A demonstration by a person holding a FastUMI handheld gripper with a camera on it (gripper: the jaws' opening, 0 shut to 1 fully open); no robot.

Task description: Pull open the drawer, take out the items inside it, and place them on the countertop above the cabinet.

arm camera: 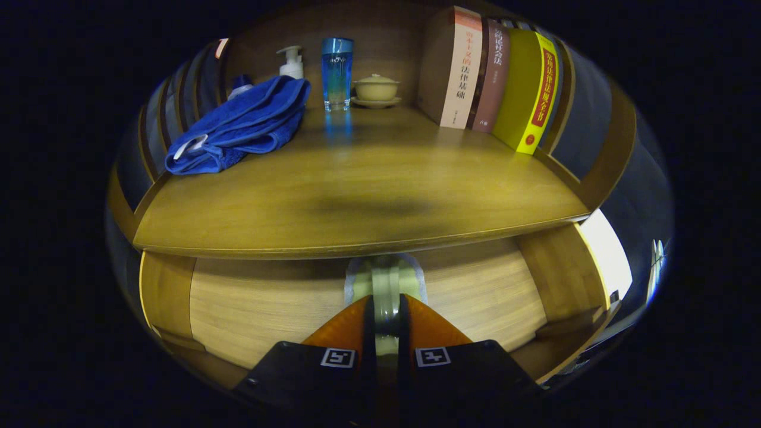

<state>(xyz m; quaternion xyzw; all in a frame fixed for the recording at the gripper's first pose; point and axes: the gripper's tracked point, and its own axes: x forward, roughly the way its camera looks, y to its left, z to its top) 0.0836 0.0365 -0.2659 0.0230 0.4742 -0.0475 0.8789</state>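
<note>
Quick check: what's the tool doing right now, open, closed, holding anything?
Tool: closed on the drawer handle, one finger on each side of it, below the countertop.

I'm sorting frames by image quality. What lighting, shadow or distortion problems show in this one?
Gripper view: fisheye bends the countertop edge into a curve and leans the books; a soft dark shadow lies mid-countertop; the blue bottle reflects on the wood; the drawer below is dim; the tool, fingers closed on the pale handle, looks slightly soft.
</note>
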